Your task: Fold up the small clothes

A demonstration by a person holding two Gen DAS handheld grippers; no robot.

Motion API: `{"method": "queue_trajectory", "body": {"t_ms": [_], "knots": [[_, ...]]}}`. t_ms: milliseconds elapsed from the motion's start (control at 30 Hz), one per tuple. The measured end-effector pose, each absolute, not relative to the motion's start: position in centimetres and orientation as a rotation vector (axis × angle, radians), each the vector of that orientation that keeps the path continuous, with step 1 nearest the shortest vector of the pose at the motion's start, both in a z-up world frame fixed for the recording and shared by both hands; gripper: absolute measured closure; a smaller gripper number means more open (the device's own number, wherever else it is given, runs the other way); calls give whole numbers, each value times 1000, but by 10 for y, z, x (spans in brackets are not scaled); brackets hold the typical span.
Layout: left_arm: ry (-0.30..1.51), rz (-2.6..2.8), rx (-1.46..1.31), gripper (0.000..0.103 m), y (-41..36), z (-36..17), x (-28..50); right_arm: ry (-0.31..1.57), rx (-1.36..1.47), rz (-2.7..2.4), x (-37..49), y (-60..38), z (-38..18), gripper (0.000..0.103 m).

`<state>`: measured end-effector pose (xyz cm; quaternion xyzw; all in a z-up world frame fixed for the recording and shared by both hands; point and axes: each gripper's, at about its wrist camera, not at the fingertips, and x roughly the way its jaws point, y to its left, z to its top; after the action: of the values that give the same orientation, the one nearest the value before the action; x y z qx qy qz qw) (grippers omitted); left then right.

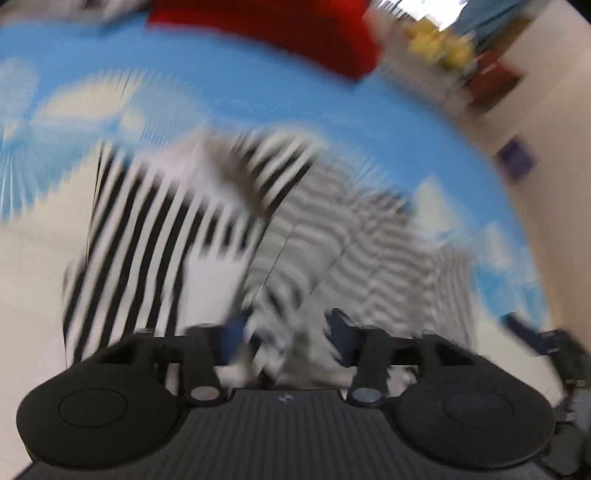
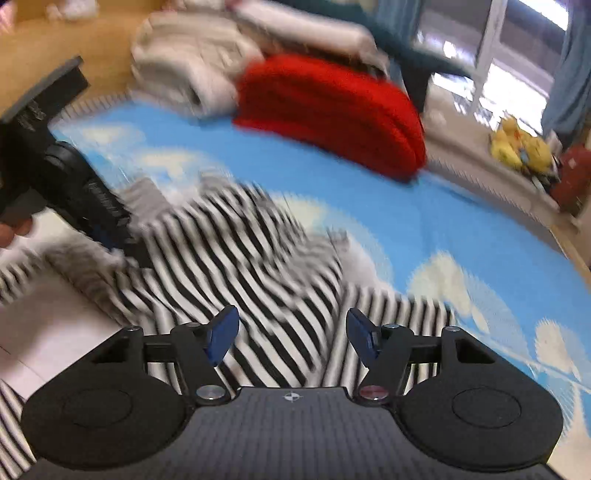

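A black-and-white striped garment point(image 2: 236, 266) lies rumpled on a blue cloud-print mat point(image 2: 424, 221); it also shows in the left wrist view point(image 1: 229, 221). My right gripper point(image 2: 291, 332) is open just above the striped cloth, with nothing between its blue pads. My left gripper point(image 1: 288, 332) has its fingers apart with striped cloth bunched between them; both views are blurred by motion. The left gripper also shows at the left of the right wrist view point(image 2: 110, 236), low on the garment's edge.
A folded red garment point(image 2: 332, 114) lies at the mat's far side, also in the left wrist view point(image 1: 280, 33). Pale clothes point(image 2: 192, 62) are piled behind it. Yellow toys point(image 2: 521, 147) sit on the floor to the right.
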<state>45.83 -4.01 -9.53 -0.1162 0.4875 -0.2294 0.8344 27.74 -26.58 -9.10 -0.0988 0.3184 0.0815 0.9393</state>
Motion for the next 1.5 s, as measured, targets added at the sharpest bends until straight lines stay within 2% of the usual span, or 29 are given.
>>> {"method": "queue_trajectory", "body": {"t_ms": [67,100,233,300,333,433,567,600,700,733,833,900,1000,1233,1367,1500], "knots": [[928,-497,-214,16,-47,-84,453,606,-187,214,273,-262,-85,45],[937,-513,-178,16,-57,-91,453,631,-193,253,276,-257,-92,47],[1089,-450,22,16,-80,-167,456,855,-301,255,285,-245,-167,47],[952,-467,167,8,-85,-173,440,791,-348,229,276,-246,-183,36],[943,-453,236,7,-90,-173,436,793,-362,228,277,-244,-181,35],[985,-447,153,7,-82,-155,437,785,-277,214,282,-253,-159,35],[930,-435,46,0,-58,-117,403,692,-198,224,261,-259,-133,25],[915,-409,68,0,-56,-118,388,701,-188,238,259,-256,-135,21],[996,-384,220,2,-63,-147,363,824,-237,236,250,-242,-182,19],[1002,-351,253,4,-57,-146,354,768,-229,214,243,-243,-181,17],[966,-339,110,1,-22,-123,321,723,-174,132,220,-252,-140,20],[935,-319,1,0,9,-109,293,652,-35,125,184,-271,-105,12],[957,-268,-21,0,43,-116,261,674,104,128,120,-303,-80,10],[1141,-235,-167,0,92,-154,239,821,180,-21,29,-329,-119,10],[1134,-306,-113,0,85,-151,214,948,331,-24,9,-339,-144,11],[1137,-420,-154,0,79,-147,191,946,479,32,-3,-350,-147,11]]}}
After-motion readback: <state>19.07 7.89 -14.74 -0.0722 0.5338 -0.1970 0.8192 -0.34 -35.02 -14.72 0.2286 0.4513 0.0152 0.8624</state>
